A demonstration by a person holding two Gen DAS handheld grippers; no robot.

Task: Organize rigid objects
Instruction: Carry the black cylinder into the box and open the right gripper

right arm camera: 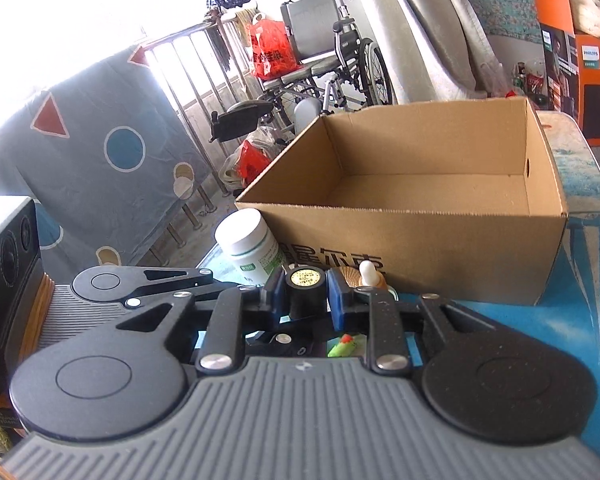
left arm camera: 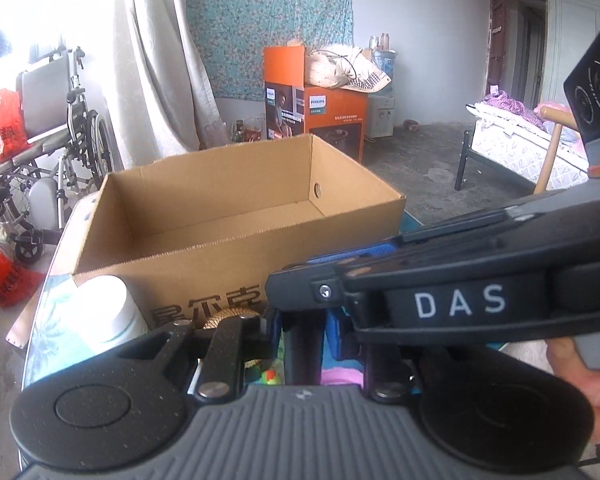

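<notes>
Right gripper [right arm camera: 308,294] clamped on small black cylinder [right arm camera: 305,294] with gold label on top, blue pads against its sides, held above surface [right arm camera: 580,320] just in front of cardboard box [right arm camera: 420,236]. Left gripper [left arm camera: 300,320] shut; fingertips hidden behind right gripper body, contents impossible to tell. Box open-topped, empty, upright on surface. White jar [right arm camera: 249,246] with green label upright at box's near left corner, close beside it. Wheelchair [left arm camera: 68,128] on floor well behind.
</notes>
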